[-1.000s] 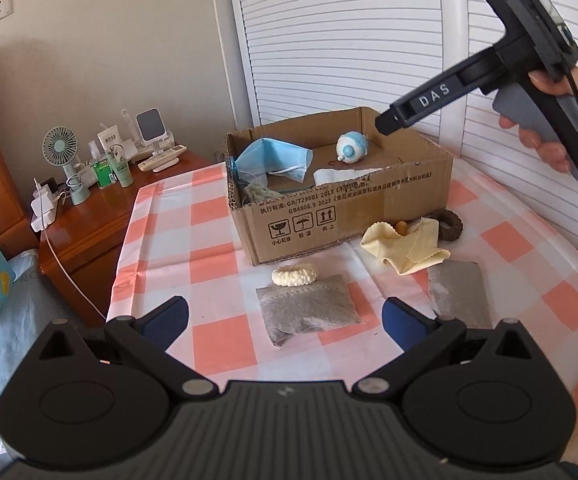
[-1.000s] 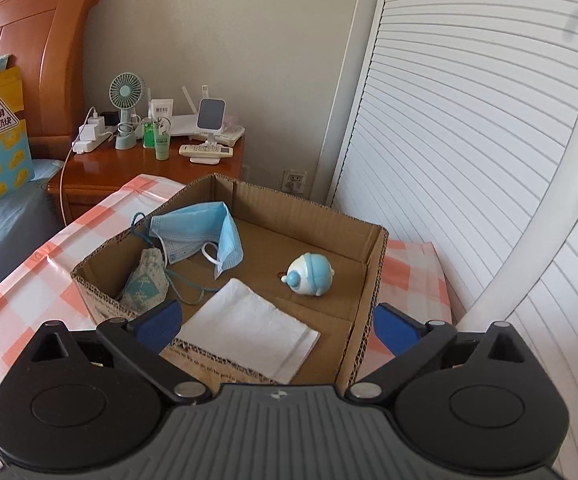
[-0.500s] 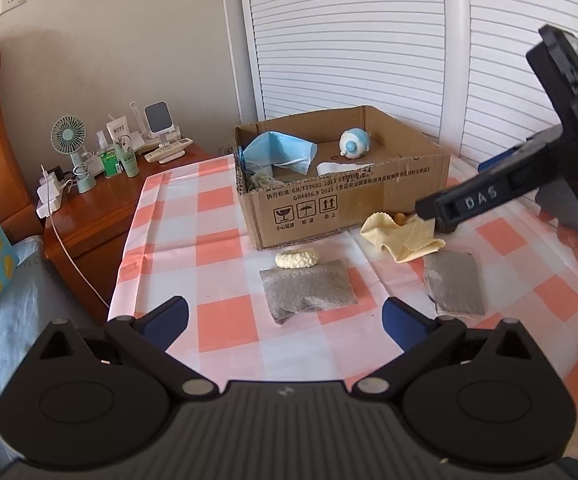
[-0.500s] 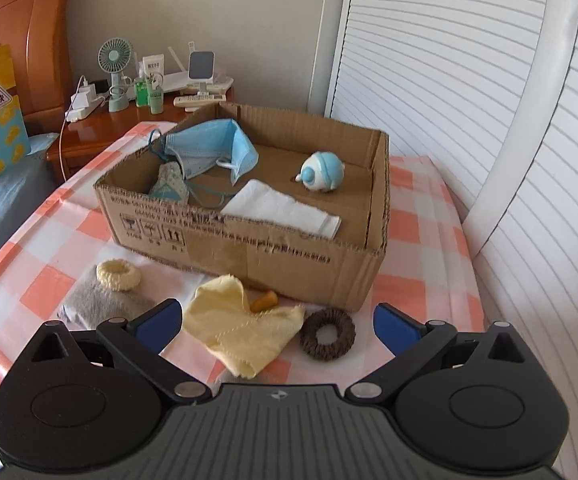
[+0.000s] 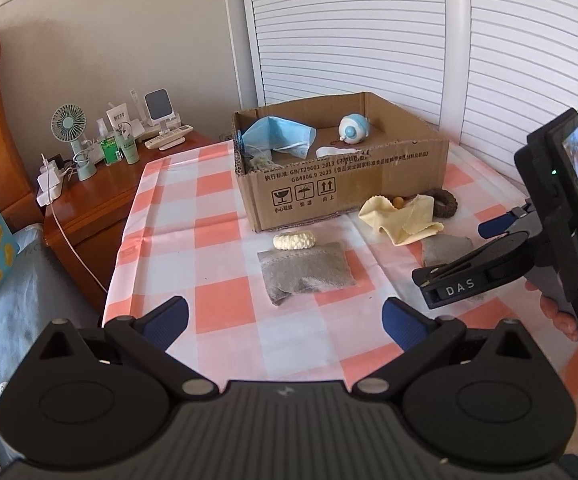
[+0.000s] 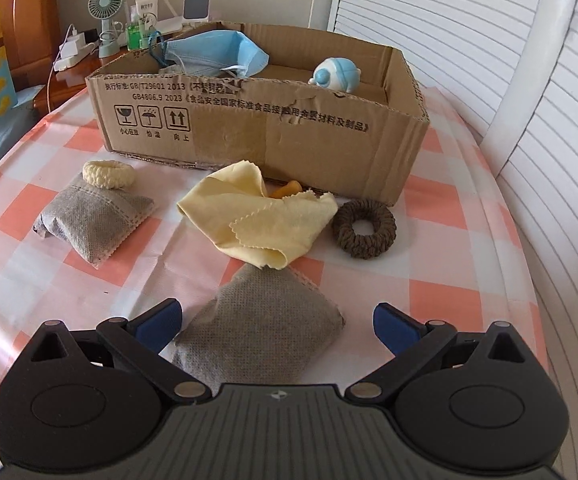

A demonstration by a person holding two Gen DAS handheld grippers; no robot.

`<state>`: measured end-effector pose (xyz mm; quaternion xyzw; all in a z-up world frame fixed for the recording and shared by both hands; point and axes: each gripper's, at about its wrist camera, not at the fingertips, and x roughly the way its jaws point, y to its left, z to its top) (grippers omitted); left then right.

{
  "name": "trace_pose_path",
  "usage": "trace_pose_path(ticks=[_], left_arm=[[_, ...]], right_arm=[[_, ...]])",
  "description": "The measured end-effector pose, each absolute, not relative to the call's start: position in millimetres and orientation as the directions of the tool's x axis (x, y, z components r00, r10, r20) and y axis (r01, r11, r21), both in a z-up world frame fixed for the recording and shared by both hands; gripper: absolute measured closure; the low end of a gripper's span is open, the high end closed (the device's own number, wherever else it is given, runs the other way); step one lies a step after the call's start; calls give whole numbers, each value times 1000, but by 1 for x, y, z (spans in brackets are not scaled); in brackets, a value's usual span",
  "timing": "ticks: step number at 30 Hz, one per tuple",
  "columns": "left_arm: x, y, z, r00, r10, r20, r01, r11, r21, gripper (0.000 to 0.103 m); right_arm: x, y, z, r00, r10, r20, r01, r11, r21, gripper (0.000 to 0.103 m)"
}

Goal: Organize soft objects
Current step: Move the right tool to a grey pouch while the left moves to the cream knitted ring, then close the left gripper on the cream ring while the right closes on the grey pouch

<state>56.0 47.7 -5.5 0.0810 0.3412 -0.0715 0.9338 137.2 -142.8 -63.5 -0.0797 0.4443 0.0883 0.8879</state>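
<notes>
Directly ahead of the right hand-held gripper (image 6: 276, 326), between its spread blue fingertips (image 6: 160, 319), a grey non-woven fabric pouch (image 6: 263, 330) is lying on the worktop covered with a pink-and-white checked cloth (image 6: 429, 292); the jaws are standing wide apart and gripping nothing. Just beyond the pouch, a crumpled pale yellow cloth (image 6: 259, 216) is resting, one corner touching the pouch. To the right of the cloth, a dark brown braided ring (image 6: 364, 229) is lying flat. Ahead and to the left, a second grey non-woven pouch (image 6: 93, 218) is sitting with a cream braided ring (image 6: 109, 174) touching its far edge. Farther ahead, an open brown cardboard box (image 6: 265, 128) is holding a light blue face mask (image 6: 217, 54) and a small blue-and-white round toy (image 6: 337, 74).

Seen from the left wrist, the left hand-held gripper (image 5: 285, 320) is hanging above the near worktop edge, jaws wide open and empty, the second pouch (image 5: 307, 270) ahead of it. The right hand-held gripper (image 5: 449, 286) is sitting to its right, held by a hand (image 5: 561, 316).
</notes>
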Motion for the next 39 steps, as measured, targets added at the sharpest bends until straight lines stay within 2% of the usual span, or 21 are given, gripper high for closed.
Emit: trace_pose_path(ticks=[8,19,29,31,36,39], left_arm=[[70,38,-14,733,-92,-674,211,973,96,1],[131,47,-28,691,-118,-713,181,983,12,1],[177,32,-44,672,-124,-730,218,975,35,4],[184,30,-47,670,-120,-732,224,973,45,9],[199,28,-53,652,-132,-747,255,965,52,41],[203,26,-57,640,-139,-756,270,961,51,43]], right_arm=[[126,-171,-66,595,93,-798,-203,978,-38,0],[116,-175,-67,625,120,-772,-235,971,-39,0],[116,-178,-68,627,151,-764,-274,961,-35,0],[116,-179,-68,628,156,-763,-279,960,-34,0],[117,-180,-68,629,169,-759,-295,955,-32,0],[117,-180,-69,630,174,-757,-301,953,-32,0]])
